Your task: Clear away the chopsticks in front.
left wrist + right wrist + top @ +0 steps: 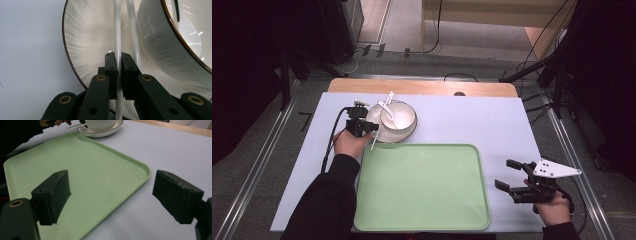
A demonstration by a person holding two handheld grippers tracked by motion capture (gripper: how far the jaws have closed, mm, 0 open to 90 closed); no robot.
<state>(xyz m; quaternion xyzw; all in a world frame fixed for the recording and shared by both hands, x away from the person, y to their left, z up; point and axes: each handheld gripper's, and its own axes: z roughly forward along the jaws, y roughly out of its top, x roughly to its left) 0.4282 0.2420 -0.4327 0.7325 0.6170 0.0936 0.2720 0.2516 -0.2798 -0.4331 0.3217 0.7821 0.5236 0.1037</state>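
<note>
A white bowl point(408, 111) with a dark rim stands on a white plate point(373, 114) at the table's back left, and a white spoon point(393, 116) rests inside it. Two thin white sticks lie across the plate beside the bowl. My left gripper point(372, 127) point(119, 56) is shut on one white stick point(117, 30), its pads pressed on both sides. The second stick point(133, 37) lies just beyond, against the bowl wall point(160, 50). My right gripper point(503, 173) point(112, 192) hovers open to the right of the green tray point(422, 185) with nothing between its jaws.
The pale green tray point(100, 170) lies at the front centre on a light blue mat point(472, 120). The wooden table edge point(422, 87) runs along the back. In the right gripper view the plate point(110, 131) and the left hand show at the top.
</note>
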